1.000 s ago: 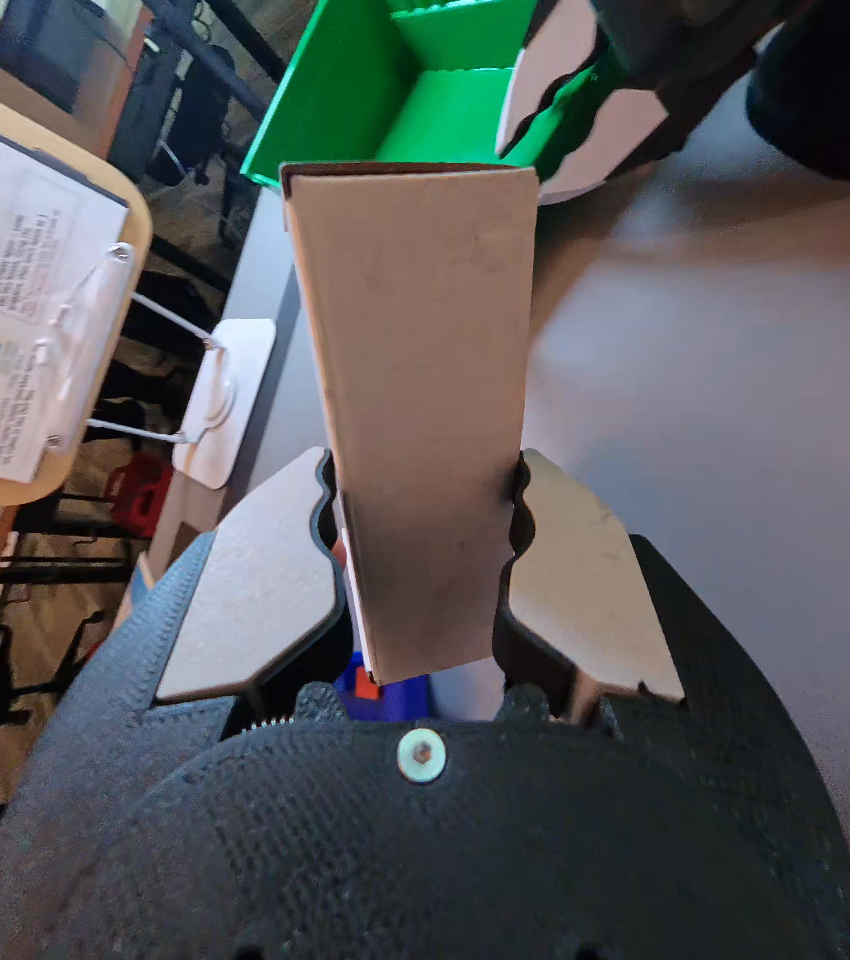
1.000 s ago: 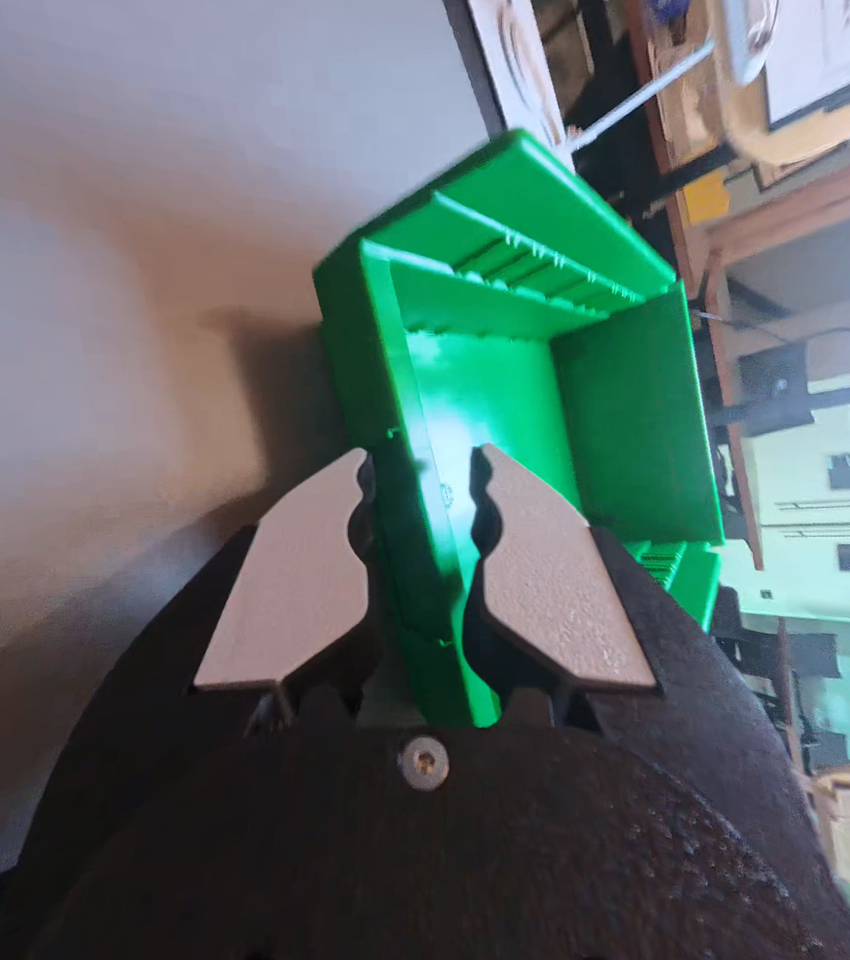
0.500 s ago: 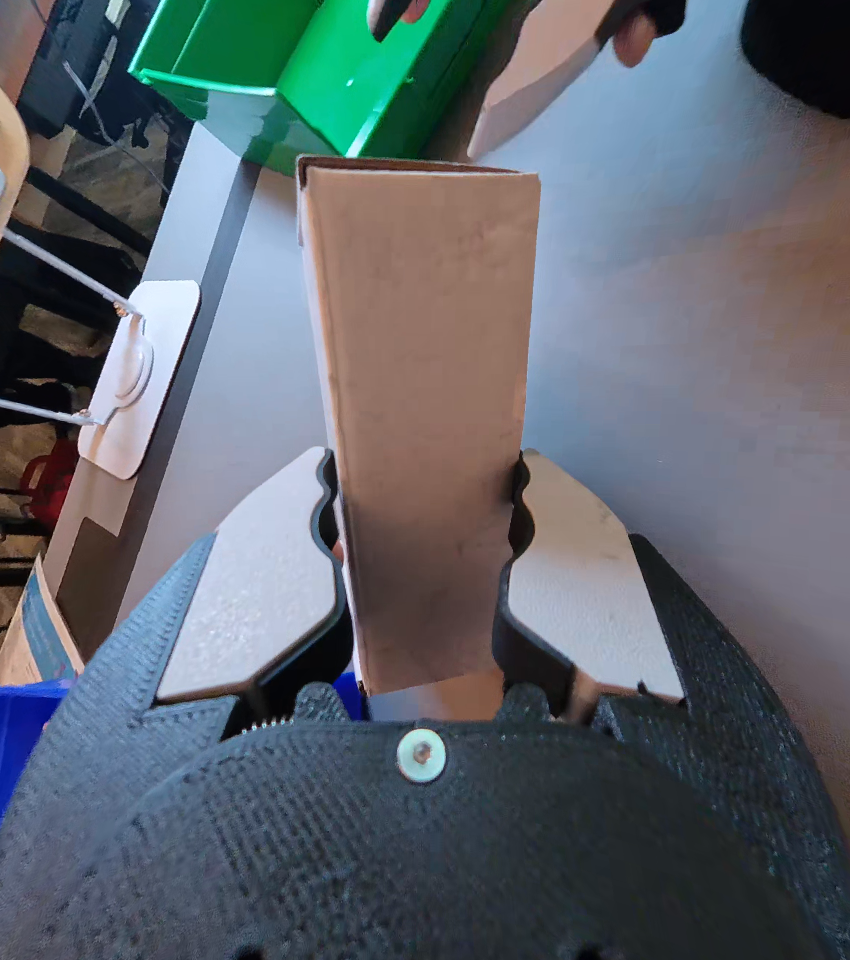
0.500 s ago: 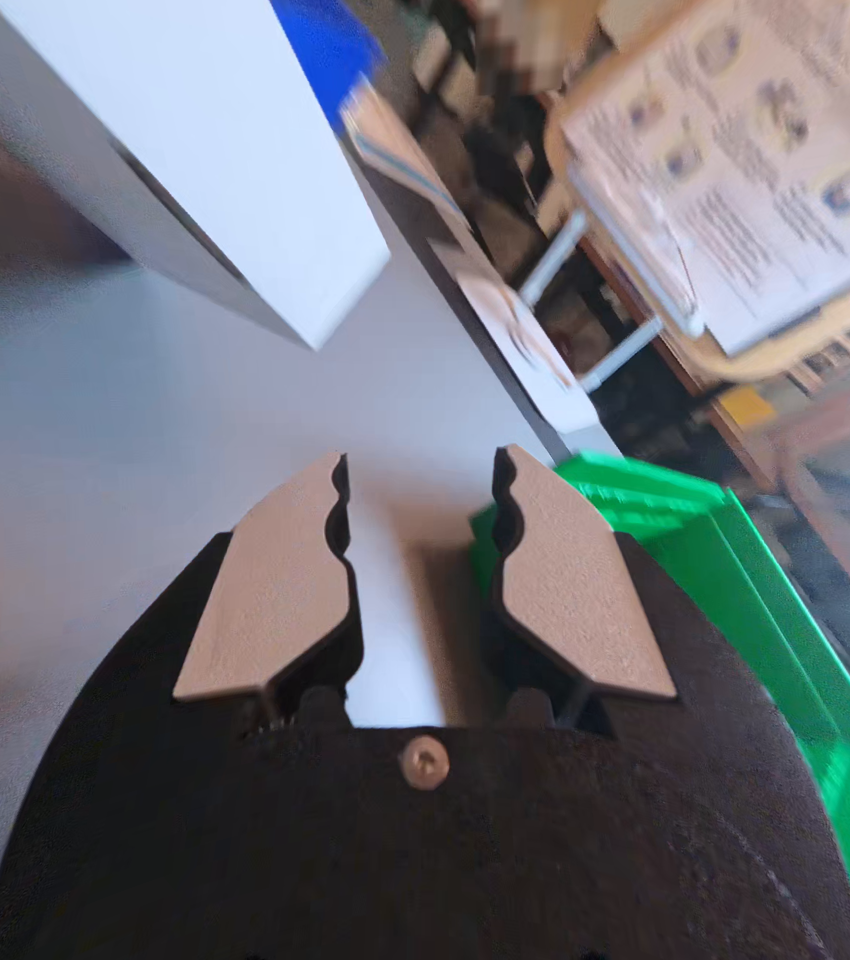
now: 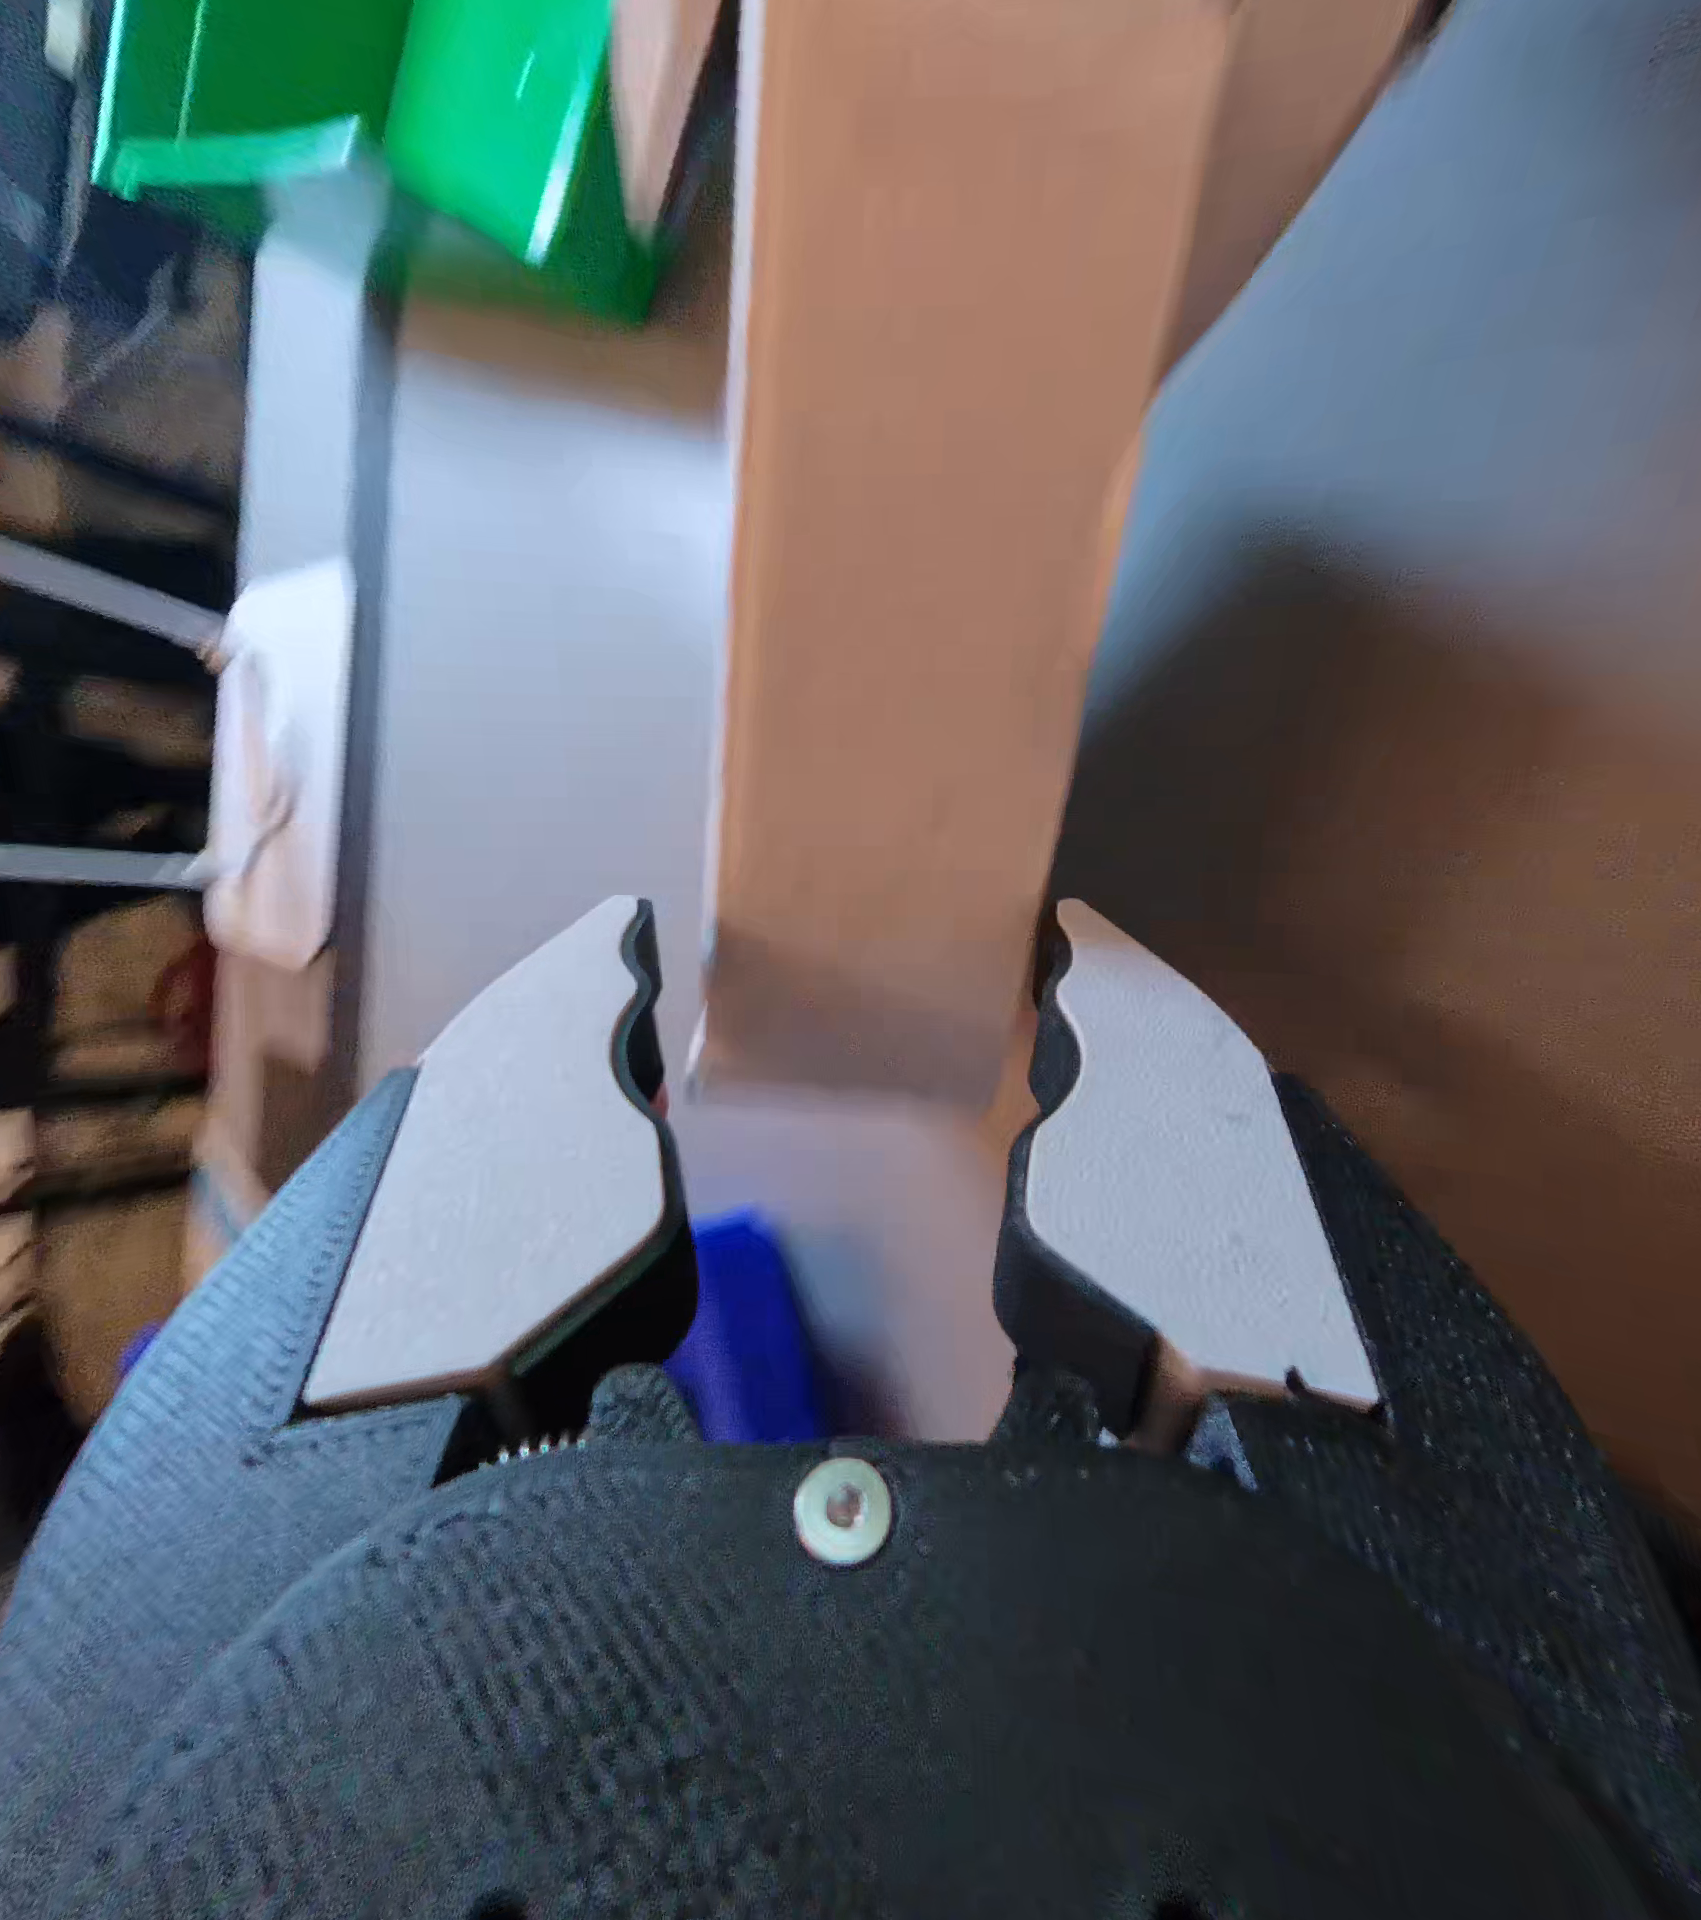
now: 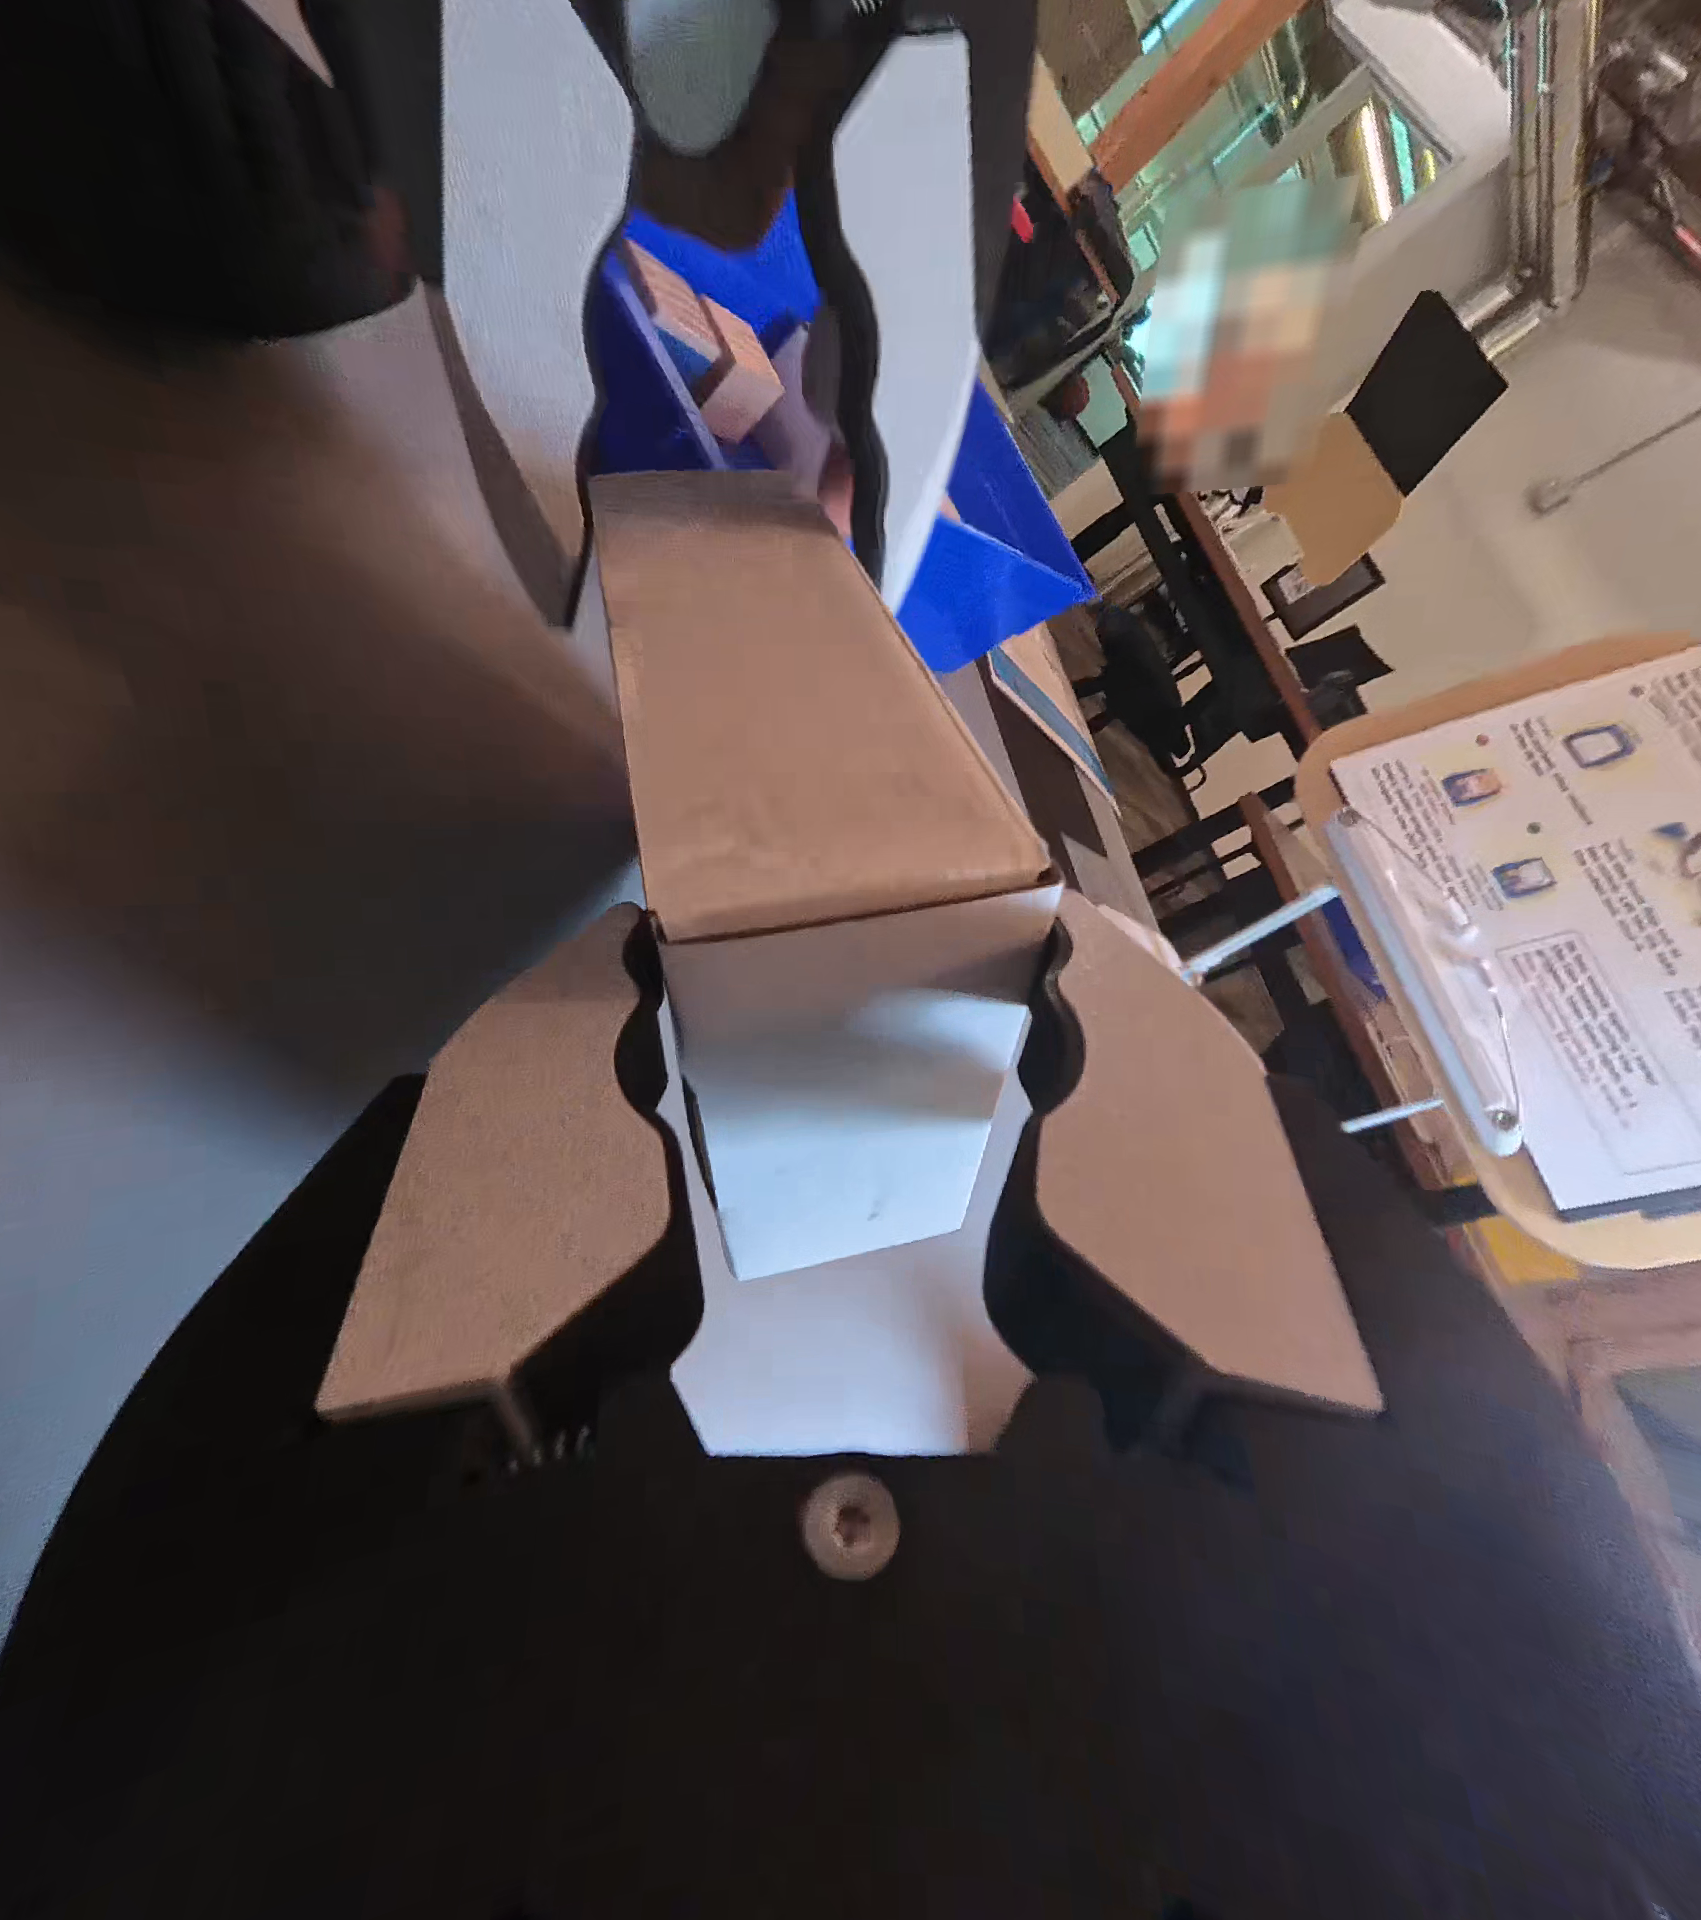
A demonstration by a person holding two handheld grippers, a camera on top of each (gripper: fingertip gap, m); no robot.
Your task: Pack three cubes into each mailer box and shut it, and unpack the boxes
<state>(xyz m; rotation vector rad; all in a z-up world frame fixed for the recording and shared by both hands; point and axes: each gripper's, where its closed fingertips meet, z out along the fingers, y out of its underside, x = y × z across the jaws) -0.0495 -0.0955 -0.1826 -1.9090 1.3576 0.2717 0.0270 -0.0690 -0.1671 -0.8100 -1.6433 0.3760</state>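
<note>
A long brown cardboard mailer box (image 5: 929,520) lies between my two grippers above the grey table (image 5: 513,623). In the left wrist view my left gripper (image 5: 851,925) is open: only the box's near end sits between the fingertips, with a gap on the left side. In the right wrist view my right gripper (image 6: 851,920) is shut on the other end of the box (image 6: 794,727), fingers pressed on both sides by its white end flap. The left gripper's fingers (image 6: 913,312) show at the box's far end. A tan cube (image 6: 737,374) lies in the blue bin (image 6: 981,582).
A green bin (image 5: 513,135) stands at the table's far left edge. A white stand base (image 5: 274,758) sits on that edge. A clipboard on a wire stand (image 6: 1604,935) stands beyond the table. The blue bin (image 5: 742,1320) shows under my left gripper. The grippers' ends are close to 9 centimeters from one another.
My right gripper let go of the green bin, swung across and shut on the box's end. My left gripper's jaws widened and the box slid out toward its fingertips.
</note>
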